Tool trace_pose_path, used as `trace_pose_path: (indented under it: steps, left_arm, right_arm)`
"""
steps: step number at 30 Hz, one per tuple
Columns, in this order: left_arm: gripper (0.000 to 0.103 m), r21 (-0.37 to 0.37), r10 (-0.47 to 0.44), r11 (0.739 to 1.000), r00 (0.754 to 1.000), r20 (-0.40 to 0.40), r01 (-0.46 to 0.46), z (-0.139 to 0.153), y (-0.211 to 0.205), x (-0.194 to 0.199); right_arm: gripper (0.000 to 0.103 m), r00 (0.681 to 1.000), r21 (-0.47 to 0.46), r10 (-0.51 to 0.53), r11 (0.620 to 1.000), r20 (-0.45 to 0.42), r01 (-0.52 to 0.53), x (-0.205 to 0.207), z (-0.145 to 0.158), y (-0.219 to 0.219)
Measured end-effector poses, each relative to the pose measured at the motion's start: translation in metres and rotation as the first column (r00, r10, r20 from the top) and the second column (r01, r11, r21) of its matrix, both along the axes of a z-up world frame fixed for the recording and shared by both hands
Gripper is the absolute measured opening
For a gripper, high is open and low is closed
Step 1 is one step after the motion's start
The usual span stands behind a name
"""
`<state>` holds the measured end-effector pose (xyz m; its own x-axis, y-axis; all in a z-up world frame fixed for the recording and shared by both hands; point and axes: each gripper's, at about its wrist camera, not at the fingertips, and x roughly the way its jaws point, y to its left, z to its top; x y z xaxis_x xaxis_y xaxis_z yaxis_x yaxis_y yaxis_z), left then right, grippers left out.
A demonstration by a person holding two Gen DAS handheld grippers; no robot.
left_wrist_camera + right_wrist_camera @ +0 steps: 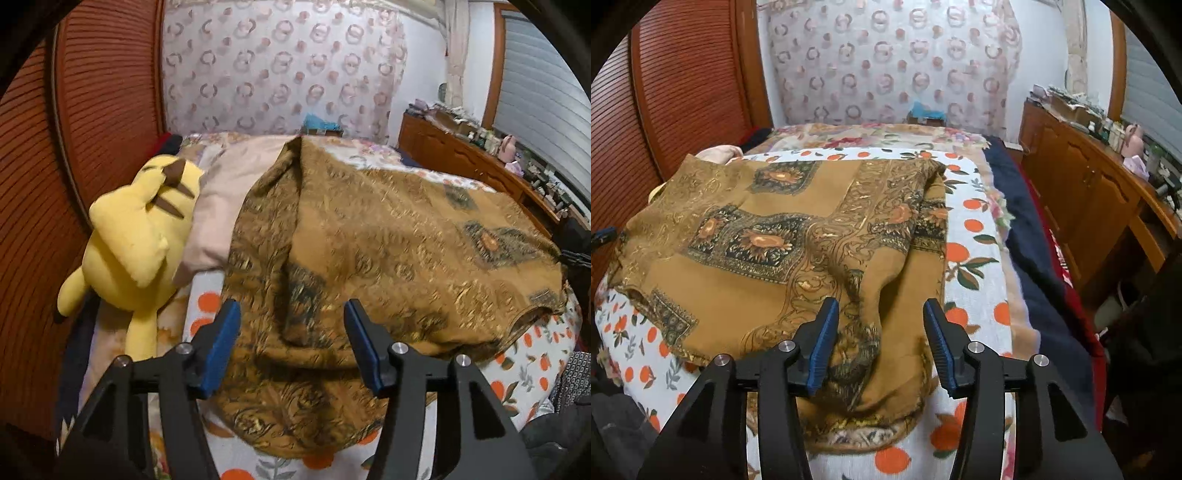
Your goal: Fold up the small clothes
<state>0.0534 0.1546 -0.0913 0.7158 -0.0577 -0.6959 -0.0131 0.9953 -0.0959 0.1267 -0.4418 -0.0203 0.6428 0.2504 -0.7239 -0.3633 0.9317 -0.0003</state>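
A brown patterned cloth [388, 240] lies folded over on the bed, with dark flowered squares on its top layer [757, 236]. My left gripper [291, 314] hovers open just above the cloth's near left edge, its blue pads [223, 343] apart and nothing pressed between them. My right gripper [881, 314] stands open over the cloth's near right corner, where the fabric bunches into a loose fold [871, 332]. Its blue pads [823, 336] do not touch the fabric. The cloth rests on a white sheet with orange fruit print [971, 254].
A yellow plush toy [136, 236] lies at the bed's left beside a pale pink pillow [221, 206]. A ribbed red-brown headboard [96, 122] rises on the left. A wooden cabinet [1082, 192] with clutter stands to the right. A dark blue blanket [1019, 221] edges the bed.
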Motion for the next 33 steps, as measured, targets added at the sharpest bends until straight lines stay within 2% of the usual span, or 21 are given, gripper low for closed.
trace_pose_path:
  steps: [5, 11, 18, 19, 21, 22, 23, 29, 33]
  left_arm:
    - [0.057, -0.007, 0.024, 1.000, 0.999, -0.028, -0.024, -0.013, 0.003, -0.004]
    - [0.057, 0.000, 0.047, 0.999, 0.997, -0.058, -0.047, -0.024, 0.006, -0.003]
    - [0.057, -0.004, 0.052, 0.999, 0.996, -0.070, -0.052, -0.030, 0.006, -0.002]
    - [0.057, -0.004, 0.053, 0.999, 0.996, -0.070, -0.053, -0.030, 0.006, -0.002]
    - [0.058, 0.000, 0.054, 0.999, 0.996, -0.069, -0.055, -0.030, 0.005, -0.002]
    - [0.058, 0.003, 0.055, 0.998, 0.996, -0.070, -0.055, -0.030, 0.005, -0.002]
    - [0.058, 0.004, 0.055, 0.998, 0.996, -0.070, -0.055, -0.030, 0.005, -0.002]
    - [0.058, 0.004, 0.056, 0.998, 0.996, -0.071, -0.056, -0.030, 0.005, -0.002]
    - [0.058, 0.009, 0.064, 0.998, 0.995, -0.075, -0.064, -0.031, 0.005, 0.000]
  right_arm:
    - [0.049, 0.999, 0.019, -0.047, 0.999, 0.009, 0.047, -0.022, 0.004, -0.019]
    - [0.049, 0.997, -0.008, -0.058, 0.998, -0.049, 0.057, -0.031, -0.016, -0.025]
    - [0.048, 0.997, -0.023, -0.047, 0.999, -0.059, 0.046, -0.031, -0.030, -0.016]
    - [0.043, 0.998, -0.018, -0.036, 0.999, -0.058, 0.035, -0.032, -0.029, -0.016]
    - [0.024, 0.998, -0.003, -0.004, 1.000, -0.062, 0.004, -0.034, -0.029, -0.014]
    - [0.010, 0.998, 0.000, 0.012, 1.000, -0.066, -0.012, -0.036, -0.029, -0.013]
    - [0.004, 0.997, 0.011, 0.023, 1.000, -0.068, -0.022, -0.037, -0.029, -0.014]
    - [0.003, 0.999, 0.010, 0.014, 1.000, -0.039, -0.014, -0.057, -0.014, -0.030]
    - [0.004, 0.999, 0.021, 0.007, 1.000, -0.039, -0.006, -0.055, -0.013, -0.027]
